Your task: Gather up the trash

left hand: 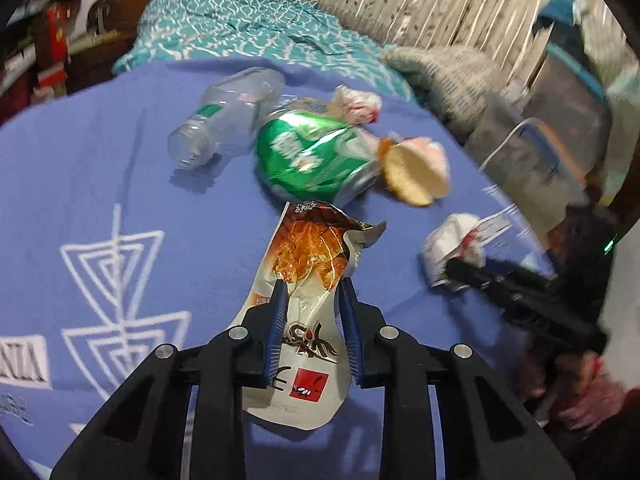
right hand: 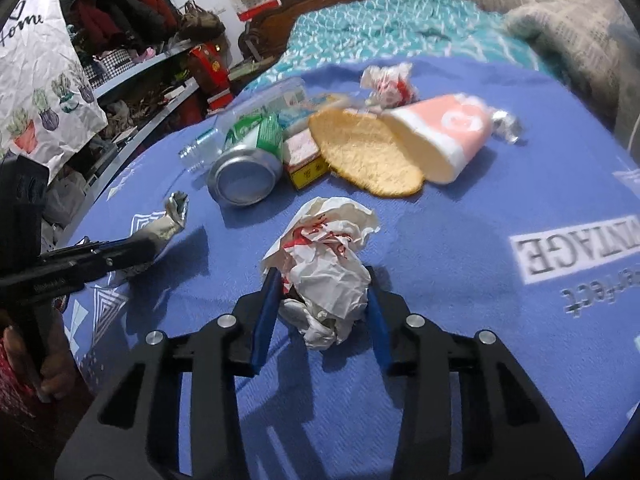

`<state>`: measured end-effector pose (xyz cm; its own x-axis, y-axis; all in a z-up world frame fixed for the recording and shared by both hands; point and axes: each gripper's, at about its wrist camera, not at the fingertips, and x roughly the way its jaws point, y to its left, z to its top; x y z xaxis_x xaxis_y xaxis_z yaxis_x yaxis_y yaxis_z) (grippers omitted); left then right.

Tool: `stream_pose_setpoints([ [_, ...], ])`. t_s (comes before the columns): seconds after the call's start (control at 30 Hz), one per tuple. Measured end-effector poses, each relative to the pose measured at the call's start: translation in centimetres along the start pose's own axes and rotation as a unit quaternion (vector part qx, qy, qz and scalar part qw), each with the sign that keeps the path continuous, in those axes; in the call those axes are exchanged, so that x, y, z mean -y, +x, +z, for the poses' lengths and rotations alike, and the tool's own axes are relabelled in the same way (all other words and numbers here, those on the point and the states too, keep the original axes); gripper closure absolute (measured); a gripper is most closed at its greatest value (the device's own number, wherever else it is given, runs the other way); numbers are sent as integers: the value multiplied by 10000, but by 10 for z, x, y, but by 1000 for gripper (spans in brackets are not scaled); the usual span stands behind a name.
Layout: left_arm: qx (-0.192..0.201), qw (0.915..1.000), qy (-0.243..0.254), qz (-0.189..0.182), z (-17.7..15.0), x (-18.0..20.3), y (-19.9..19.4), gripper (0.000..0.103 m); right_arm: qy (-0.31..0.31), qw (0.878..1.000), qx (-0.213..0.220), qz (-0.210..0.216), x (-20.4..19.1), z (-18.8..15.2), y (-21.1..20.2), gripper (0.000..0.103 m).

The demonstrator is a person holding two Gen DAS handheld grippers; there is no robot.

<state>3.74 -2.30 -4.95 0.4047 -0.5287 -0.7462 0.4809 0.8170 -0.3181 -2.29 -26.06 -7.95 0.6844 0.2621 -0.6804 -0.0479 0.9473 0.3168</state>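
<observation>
Trash lies on a blue blanket (left hand: pixel 100 168) on a bed. My left gripper (left hand: pixel 311 286) has its fingers on either side of a white and orange snack wrapper (left hand: pixel 316 276), closed against it. My right gripper (right hand: pixel 322 276) is closed around a crumpled white and red paper ball (right hand: pixel 328 256), which also shows in the left wrist view (left hand: pixel 452 248). Further off lie a crushed green can (left hand: pixel 316 156), a clear plastic bottle (left hand: pixel 228 112), a pink paper cup with a yellow lid (right hand: pixel 436 136) and another crumpled wrapper (right hand: pixel 388 82).
A small yellow box (right hand: pixel 306 160) lies by the can. A teal quilt (left hand: pixel 248 28) and a grey knit blanket (right hand: pixel 576 36) lie beyond the blue blanket. Cluttered shelves (right hand: pixel 132 60) stand left of the bed. A plastic bin (left hand: pixel 560 120) stands on the right.
</observation>
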Motion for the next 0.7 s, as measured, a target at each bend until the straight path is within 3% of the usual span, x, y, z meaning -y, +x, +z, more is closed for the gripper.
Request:
stream_pose_setpoints([
  [0.2, -135, 9972, 60, -737, 12, 35, 8, 80, 262, 9989, 328, -199, 30, 3, -27, 60],
  [0.47, -561, 9889, 824, -1104, 45, 123, 66, 80, 794, 9936, 445, -673, 109, 1, -65, 61],
  [0.57, -777, 9805, 1254, -1296, 63, 173, 95, 80, 1125, 9861, 648, -1041, 158, -2, -94, 61],
  [0.7, -1062, 9617, 1860, -1712, 92, 262, 144, 80, 1707, 9691, 993, -1480, 228, -11, -136, 60],
])
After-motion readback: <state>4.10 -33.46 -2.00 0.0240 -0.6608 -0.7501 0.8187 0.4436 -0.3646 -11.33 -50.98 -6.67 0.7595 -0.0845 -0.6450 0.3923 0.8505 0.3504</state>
